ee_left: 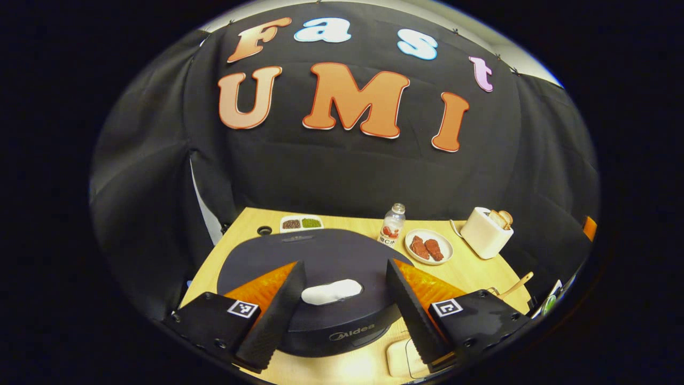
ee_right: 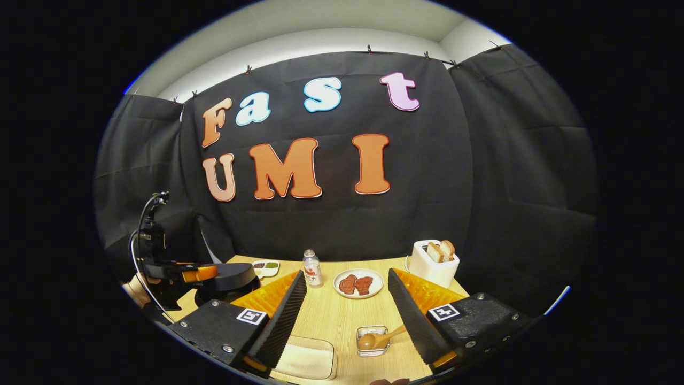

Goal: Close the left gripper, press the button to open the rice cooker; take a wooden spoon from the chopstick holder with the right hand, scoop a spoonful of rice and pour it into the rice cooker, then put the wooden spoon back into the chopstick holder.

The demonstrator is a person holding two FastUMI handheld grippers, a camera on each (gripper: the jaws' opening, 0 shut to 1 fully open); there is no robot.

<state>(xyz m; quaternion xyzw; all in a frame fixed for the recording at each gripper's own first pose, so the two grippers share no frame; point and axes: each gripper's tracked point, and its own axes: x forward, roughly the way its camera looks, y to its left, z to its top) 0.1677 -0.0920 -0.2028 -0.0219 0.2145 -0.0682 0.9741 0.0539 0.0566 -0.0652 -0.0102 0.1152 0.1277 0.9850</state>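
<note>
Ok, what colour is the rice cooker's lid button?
White, on the dark rice cooker lid; the button shows best in the left gripper view.

The round dark rice cooker (ee_left: pixel 320 256) looks like matt plastic with a white button. The pale table (ee_right: pixel 342 315) shows smooth wood grain. The brown wooden spoon (ee_right: pixel 374 338) sits in a clear glossy holder (ee_right: pixel 372 340).

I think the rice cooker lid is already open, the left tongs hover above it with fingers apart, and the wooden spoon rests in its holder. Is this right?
One point is wrong: the rice cooker lid is closed, as the left gripper view shows. The left tongs do hover above it with fingers apart, and the wooden spoon does rest in its holder.
</note>
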